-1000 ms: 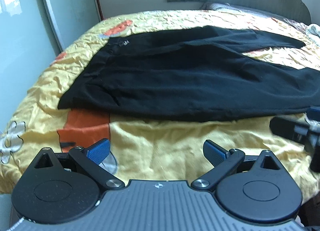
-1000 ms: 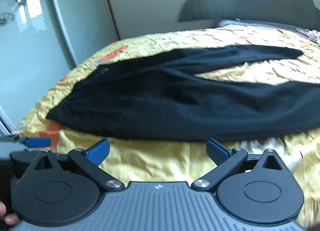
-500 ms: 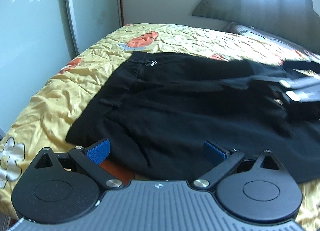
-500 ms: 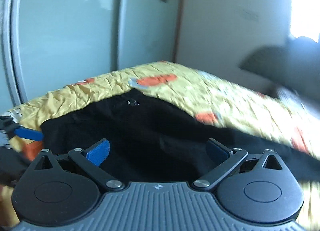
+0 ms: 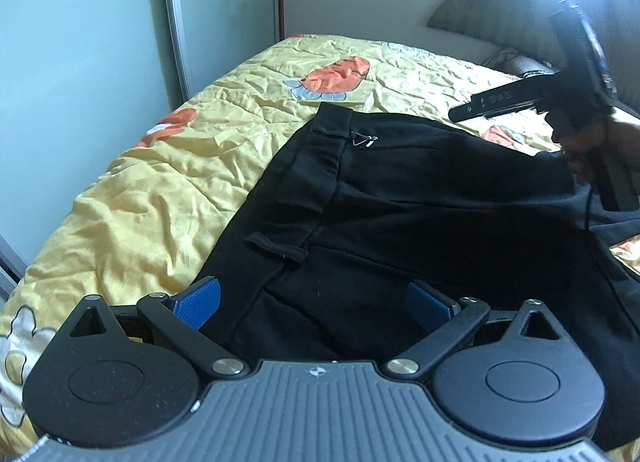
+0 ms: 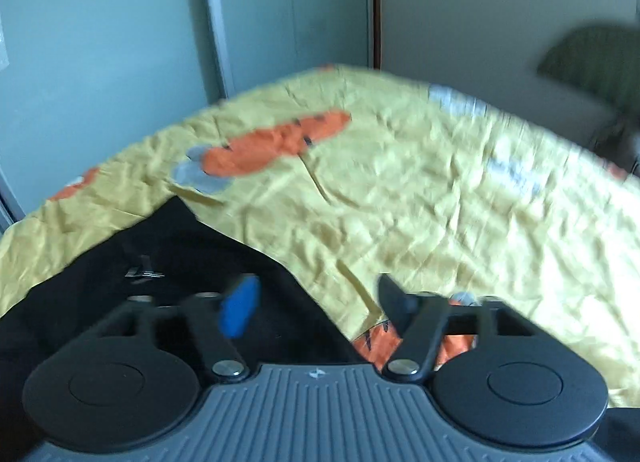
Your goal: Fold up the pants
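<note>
Black pants (image 5: 400, 198) lie flat on a yellow bedspread (image 5: 160, 182), waistband toward the left. My left gripper (image 5: 316, 300) is open, its blue pads (image 5: 198, 302) on either side of the near waistband corner. My right gripper (image 6: 316, 308) is open but narrower, over the far edge of the pants (image 6: 160, 274) near the waistband; the view is blurred. The right gripper also shows in the left wrist view (image 5: 520, 98) at the far right, above the pants.
Pale green sliding wardrobe doors (image 5: 80, 62) stand along the bed's left side. A dark headboard (image 5: 500, 10) and a pillow are at the far end. The bedspread carries orange and white prints (image 6: 272, 146).
Both grippers have moved forward from the bed's near edge onto the pants. The left reached the near waistband corner; the right swung to the far edge and its jaws have narrowed.
</note>
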Demonstrator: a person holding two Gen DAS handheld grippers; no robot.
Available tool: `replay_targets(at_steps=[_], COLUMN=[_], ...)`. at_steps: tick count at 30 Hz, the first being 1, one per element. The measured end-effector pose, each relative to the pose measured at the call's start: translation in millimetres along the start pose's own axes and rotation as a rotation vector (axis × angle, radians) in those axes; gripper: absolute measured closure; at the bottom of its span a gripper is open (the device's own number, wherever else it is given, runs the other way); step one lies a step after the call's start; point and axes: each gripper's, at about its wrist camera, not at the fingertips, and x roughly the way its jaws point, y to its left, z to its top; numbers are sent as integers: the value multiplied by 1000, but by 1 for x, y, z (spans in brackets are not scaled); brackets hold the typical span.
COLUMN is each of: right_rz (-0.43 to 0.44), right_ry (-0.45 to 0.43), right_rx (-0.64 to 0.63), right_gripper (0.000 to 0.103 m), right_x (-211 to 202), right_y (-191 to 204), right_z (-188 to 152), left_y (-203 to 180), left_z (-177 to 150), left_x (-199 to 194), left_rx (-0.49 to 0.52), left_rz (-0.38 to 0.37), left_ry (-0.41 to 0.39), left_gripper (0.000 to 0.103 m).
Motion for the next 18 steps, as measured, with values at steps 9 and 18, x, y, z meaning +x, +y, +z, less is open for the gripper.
replay_targets(at_steps=[9,18], right_rz=[214,-425], right_ry=[99,-229], right_rx=[-67,-1022], right_gripper=[90,94], right_x=[25,-14], right_y=[-7,132], right_z=[-3,-68], left_y=[-5,-6], left_z=[41,109], left_x=[26,64], left_rx=[8,-96], left_rz=[33,-42], left_ry=[-7,-5], left_gripper=[2,3])
